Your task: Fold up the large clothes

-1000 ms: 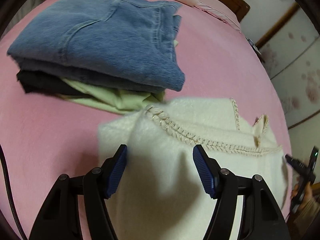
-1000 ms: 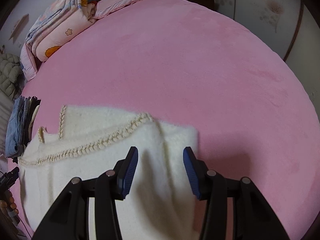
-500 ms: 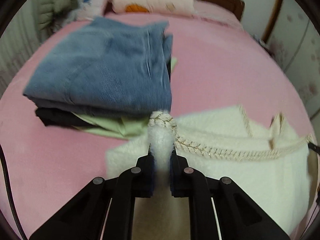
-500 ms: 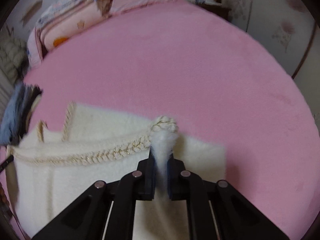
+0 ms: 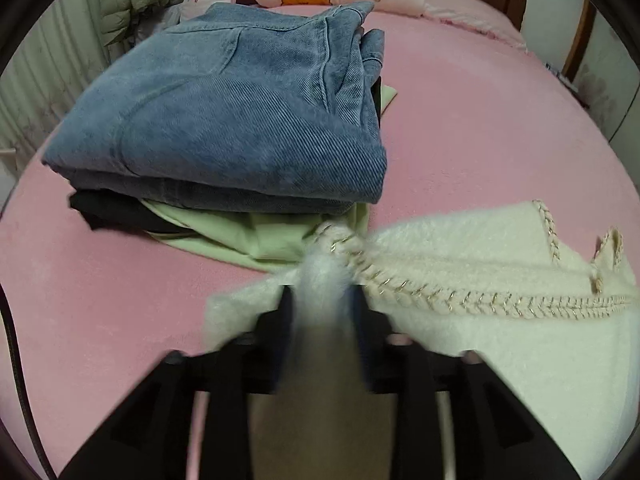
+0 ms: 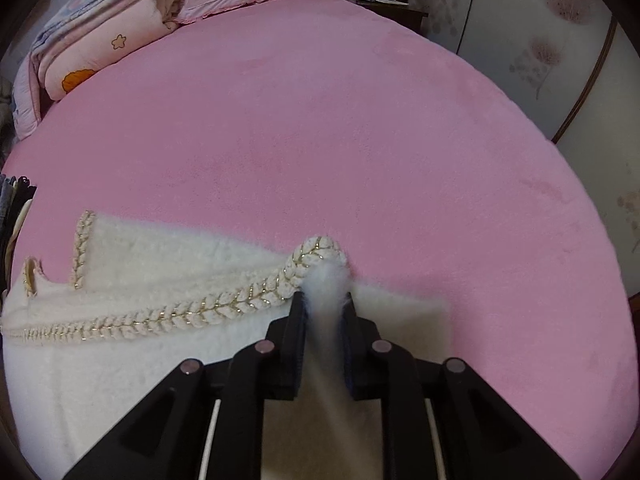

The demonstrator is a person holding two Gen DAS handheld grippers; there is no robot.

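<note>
**Both tools now clamped on the braided edge**

Your left tool (image 5: 320, 300) and right tool (image 6: 324, 304) stood wide apart over the cloth a second ago; now each is clenched on a tuft of the fuzzy cream garment (image 6: 160, 272) at its gold-flecked braided trim (image 6: 192, 312); that suggests the next fold can begin. The garment lies partly folded on the pink bed (image 6: 320, 120), its left corner just beside the stack topped by folded jeans (image 5: 224, 112); the pile looks soft and slippery.
</note>
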